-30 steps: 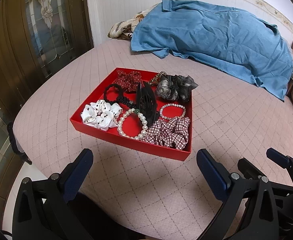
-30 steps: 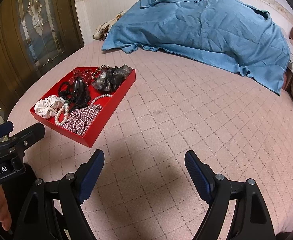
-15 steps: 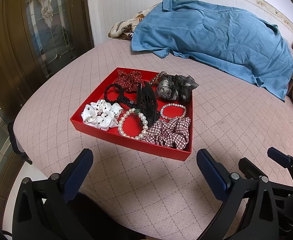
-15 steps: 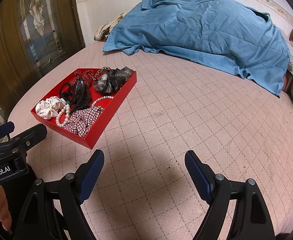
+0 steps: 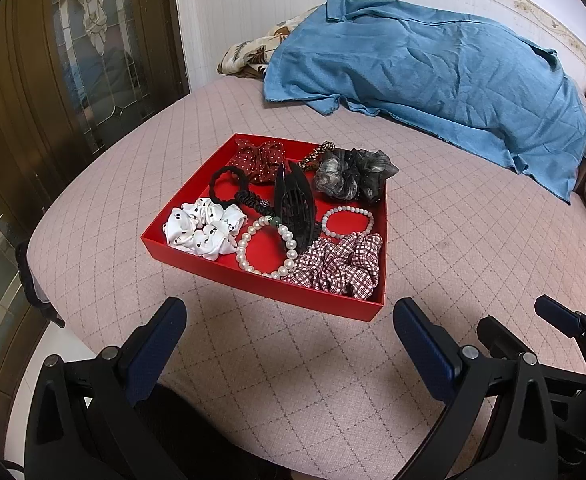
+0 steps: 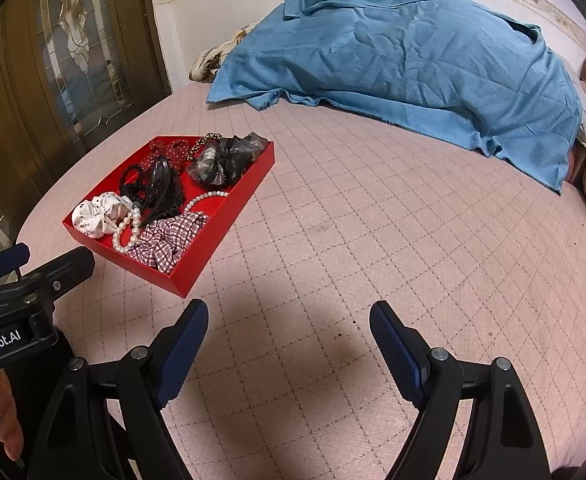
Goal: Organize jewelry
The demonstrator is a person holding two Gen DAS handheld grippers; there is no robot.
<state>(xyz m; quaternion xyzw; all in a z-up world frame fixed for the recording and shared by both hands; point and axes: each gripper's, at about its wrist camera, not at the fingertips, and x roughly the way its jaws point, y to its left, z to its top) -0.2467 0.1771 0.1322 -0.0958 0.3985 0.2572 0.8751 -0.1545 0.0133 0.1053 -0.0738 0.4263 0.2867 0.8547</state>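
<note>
A shallow red tray (image 5: 253, 278) (image 6: 229, 216) lies on the pink quilted bed. Inside it are a white spotted scrunchie (image 5: 203, 228), a large pearl bracelet (image 5: 267, 250), a small bead bracelet (image 5: 347, 220), a black claw clip (image 5: 295, 204), a plaid scrunchie (image 5: 341, 264), a grey sheer scrunchie (image 5: 349, 176), a red dotted scrunchie (image 5: 259, 158) and black hair ties (image 5: 229, 188). My left gripper (image 5: 289, 340) hangs open just in front of the tray's near wall, nothing between its fingers. My right gripper (image 6: 289, 344) stands open over bare bedding to the right of the tray.
A blue cloth (image 5: 433, 76) (image 6: 405, 72) covers a heap at the head of the bed by the white wall. A dark wooden door with leaded glass (image 5: 73, 60) stands at the left, past the bed's edge. A hand (image 6: 1, 412) holds the left gripper's handle.
</note>
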